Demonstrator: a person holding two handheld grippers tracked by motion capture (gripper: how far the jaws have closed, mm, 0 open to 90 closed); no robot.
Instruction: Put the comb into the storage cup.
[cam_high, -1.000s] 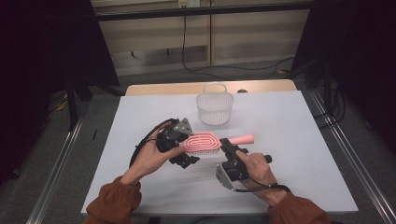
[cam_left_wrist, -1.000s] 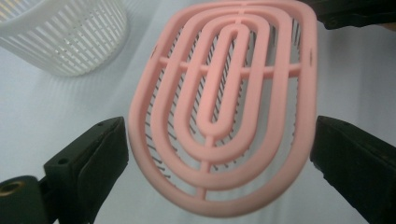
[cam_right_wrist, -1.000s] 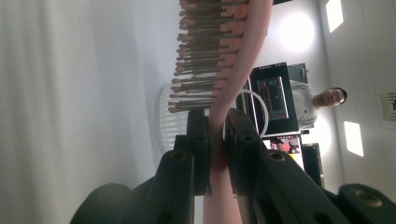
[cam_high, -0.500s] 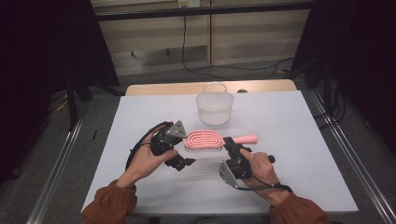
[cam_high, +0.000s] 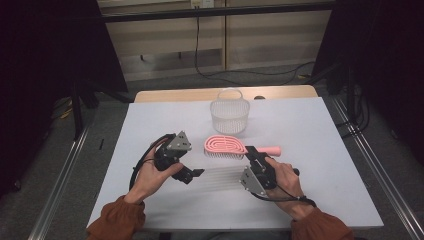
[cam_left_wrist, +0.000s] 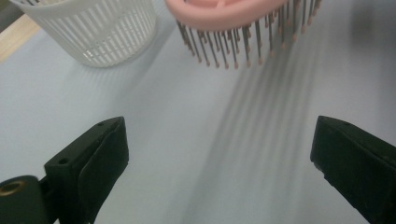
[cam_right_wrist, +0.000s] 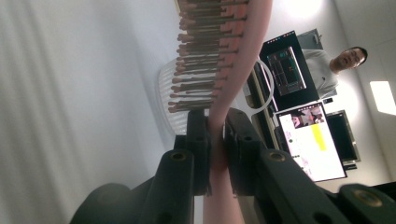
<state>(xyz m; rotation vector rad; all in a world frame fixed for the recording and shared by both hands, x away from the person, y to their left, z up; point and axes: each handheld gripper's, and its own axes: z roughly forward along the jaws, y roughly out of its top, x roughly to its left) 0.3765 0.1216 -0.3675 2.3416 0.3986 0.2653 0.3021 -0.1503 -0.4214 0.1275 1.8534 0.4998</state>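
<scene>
Since the earlier frames, the left hand-held gripper (cam_high: 196, 173) has drawn back from the brush (cam_high: 226, 145) toward the lower left of the high view, and its jaws now stand wide apart with nothing between them. The brush itself has hardly shifted; it sits at the middle of the surface (cam_high: 320, 125), just below the basket (cam_high: 230, 116) in that view.

The right hand-held gripper (cam_high: 252, 152) is clamped on the brush's handle, close to where the handle meets the head. In the right gripper view the two jaws press flat against the pink handle from either side, with the bristles running away beyond them. The bristle tips seem to be slightly off the surface, judging by the long shadows under them, though I cannot tell for sure.

To do this step well, I would keep the grip firm and square on the handle so the head does not swing, lift straight up until the bristles clear the surface, then carry the brush up the frame to the basket's mouth. The left hand-held gripper is best kept out of that path.

The brush is pink, with an oval head of looped ribs open between them, a straight narrow handle, and many thin dark bristles ending in small pink tips (cam_left_wrist: 236, 66).
</scene>
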